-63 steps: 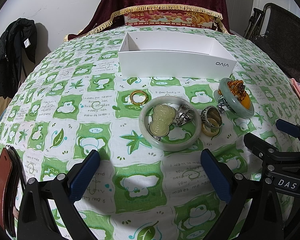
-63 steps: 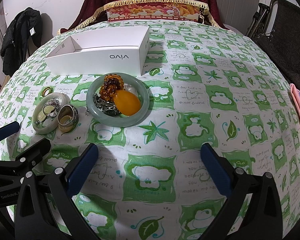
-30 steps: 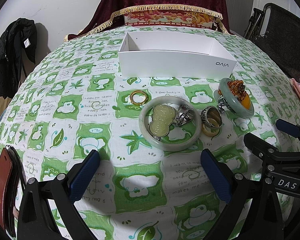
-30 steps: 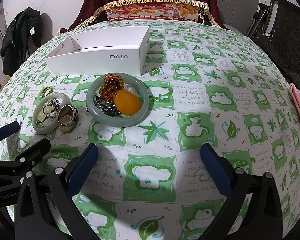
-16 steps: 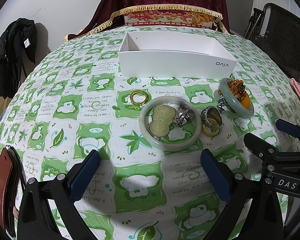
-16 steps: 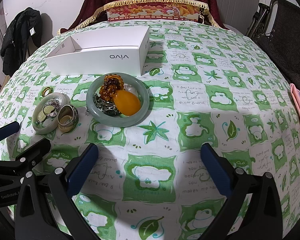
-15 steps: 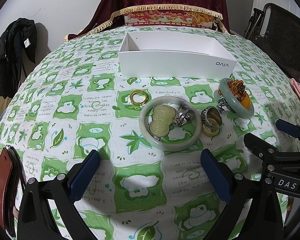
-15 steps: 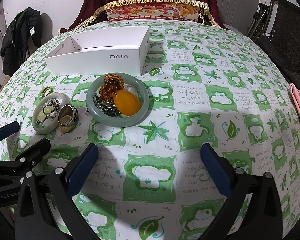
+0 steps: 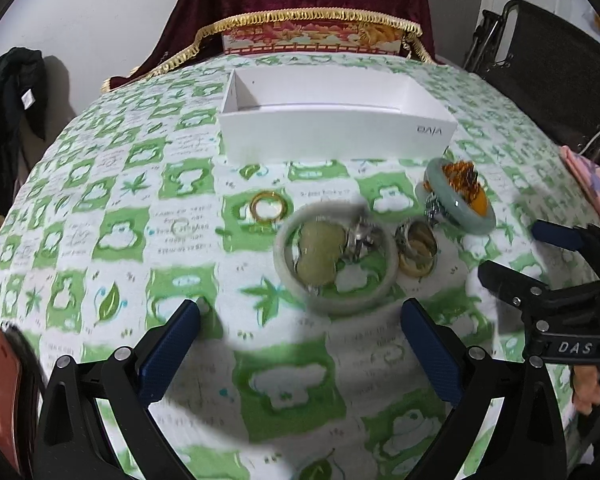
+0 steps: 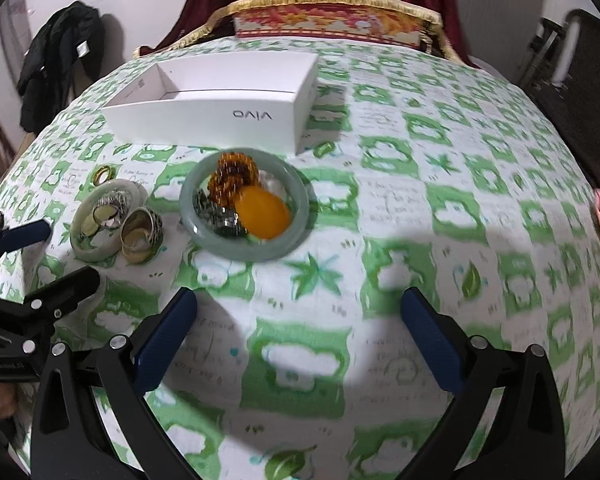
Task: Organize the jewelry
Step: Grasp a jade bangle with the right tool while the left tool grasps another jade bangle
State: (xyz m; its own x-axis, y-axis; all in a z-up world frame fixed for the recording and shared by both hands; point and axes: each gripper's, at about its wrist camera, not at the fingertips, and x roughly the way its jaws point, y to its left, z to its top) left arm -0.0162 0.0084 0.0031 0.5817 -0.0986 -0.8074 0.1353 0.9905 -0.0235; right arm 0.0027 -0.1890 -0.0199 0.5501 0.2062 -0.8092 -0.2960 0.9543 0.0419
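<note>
Both grippers spread, empty; pale bangle [image 9: 334, 304] just ahead of left gripper [image 9: 300, 350], seemingly nearer than right gripper [image 10: 299, 346].

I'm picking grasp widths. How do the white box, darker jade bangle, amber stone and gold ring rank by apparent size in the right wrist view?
1. White box
2. Darker jade bangle
3. Amber stone
4. Gold ring

The ring lies farther off, yet is plainly smallest.

box [image 9: 336, 140]: toward tablecloth's [image 9: 100, 208] far edge
bangles [image 9: 334, 264], [image 10: 244, 204]: side by side before the box
ring [image 9: 269, 208]: left of bangles
</note>
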